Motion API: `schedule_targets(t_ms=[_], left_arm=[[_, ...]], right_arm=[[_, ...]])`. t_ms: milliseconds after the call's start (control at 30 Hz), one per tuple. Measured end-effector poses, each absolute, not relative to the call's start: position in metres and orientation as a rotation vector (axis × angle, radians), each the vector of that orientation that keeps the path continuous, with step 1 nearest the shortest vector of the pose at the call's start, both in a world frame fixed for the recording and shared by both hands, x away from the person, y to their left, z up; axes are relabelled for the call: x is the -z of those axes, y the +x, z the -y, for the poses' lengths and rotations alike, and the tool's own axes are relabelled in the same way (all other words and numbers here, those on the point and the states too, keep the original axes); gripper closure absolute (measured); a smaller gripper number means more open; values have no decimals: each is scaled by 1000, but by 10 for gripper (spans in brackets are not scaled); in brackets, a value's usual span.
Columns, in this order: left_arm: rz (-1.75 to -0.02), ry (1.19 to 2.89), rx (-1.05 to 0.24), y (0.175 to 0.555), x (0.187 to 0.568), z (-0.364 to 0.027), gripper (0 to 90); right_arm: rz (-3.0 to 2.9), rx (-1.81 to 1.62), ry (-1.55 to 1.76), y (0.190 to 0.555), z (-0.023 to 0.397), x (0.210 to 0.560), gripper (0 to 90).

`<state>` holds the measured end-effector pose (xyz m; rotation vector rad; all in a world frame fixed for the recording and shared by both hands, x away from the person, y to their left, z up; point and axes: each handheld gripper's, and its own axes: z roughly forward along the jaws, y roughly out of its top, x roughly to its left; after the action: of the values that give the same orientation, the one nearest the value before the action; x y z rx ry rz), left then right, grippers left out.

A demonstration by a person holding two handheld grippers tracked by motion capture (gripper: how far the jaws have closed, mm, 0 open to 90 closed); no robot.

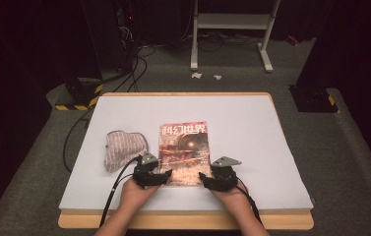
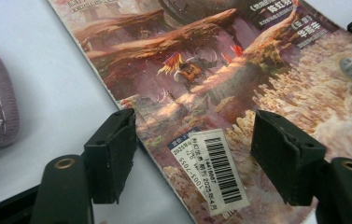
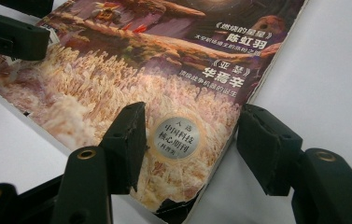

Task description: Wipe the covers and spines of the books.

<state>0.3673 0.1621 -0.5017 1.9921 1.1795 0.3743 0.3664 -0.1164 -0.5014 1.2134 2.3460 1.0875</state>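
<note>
Both claws, left (image 2: 194,158) and right (image 3: 190,149), gape astride magazine (image 1: 184,152) corners; high view adds pouch (image 1: 121,147).

High view overhead, facing forward-down; both gripper views close, low; all share magazine (image 1: 184,153).

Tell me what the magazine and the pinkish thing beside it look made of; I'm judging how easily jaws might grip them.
The magazine looks like paper with a glossy printed cover: light glints off it, and its near corner is creased and worn. A matte paper barcode sticker sits on it. The pinkish item seems soft knitted fabric with a fleecy lining, judging by its ribbed outside and fuzzy inside.
</note>
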Motion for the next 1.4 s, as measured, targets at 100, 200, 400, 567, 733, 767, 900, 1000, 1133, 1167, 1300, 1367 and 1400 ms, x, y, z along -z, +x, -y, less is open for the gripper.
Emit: schedule_targets(t_ms=[100, 200, 400, 567, 733, 767, 900, 1000, 1133, 1167, 1300, 1367, 1400], left_arm=[[-1182, 1993, -391, 366, 502, -161, 339], [-1185, 1991, -399, 366, 502, -160, 340], [-1179, 1989, -420, 365, 501, -159, 343], [-1179, 1980, -415, 365, 501, -160, 348], [-1154, 1932, -437, 362, 495, -162, 363], [-1142, 1912, -443, 360, 493, -162, 373], [-1090, 1846, -471, 356, 486, -161, 407], [-1068, 1835, -499, 355, 483, -157, 409], [-1034, 1800, -513, 352, 480, -154, 427], [-1026, 1796, -517, 352, 479, -153, 431], [-1013, 1788, -524, 351, 479, -149, 437], [-1002, 1779, -488, 350, 480, -148, 457], [-994, 1771, -487, 349, 481, -147, 470]], right_arm=[[-2341, -1083, 1209, 366, 116, 501, 426], [-2336, -1085, 1211, 365, 115, 502, 426], [-2329, -1086, 1210, 364, 115, 502, 426], [-2327, -1087, 1211, 364, 115, 502, 426], [-2322, -1084, 1210, 364, 115, 502, 427], [-2320, -1084, 1209, 363, 115, 502, 427], [-2318, -1083, 1213, 363, 116, 502, 427], [-2315, -1081, 1213, 362, 116, 502, 428], [-2312, -1079, 1211, 362, 116, 502, 428], [-2311, -1077, 1213, 361, 116, 502, 428], [-2306, -1077, 1211, 361, 116, 502, 428], [-2305, -1078, 1216, 361, 116, 502, 426], [-2302, -1077, 1213, 361, 116, 502, 426]])
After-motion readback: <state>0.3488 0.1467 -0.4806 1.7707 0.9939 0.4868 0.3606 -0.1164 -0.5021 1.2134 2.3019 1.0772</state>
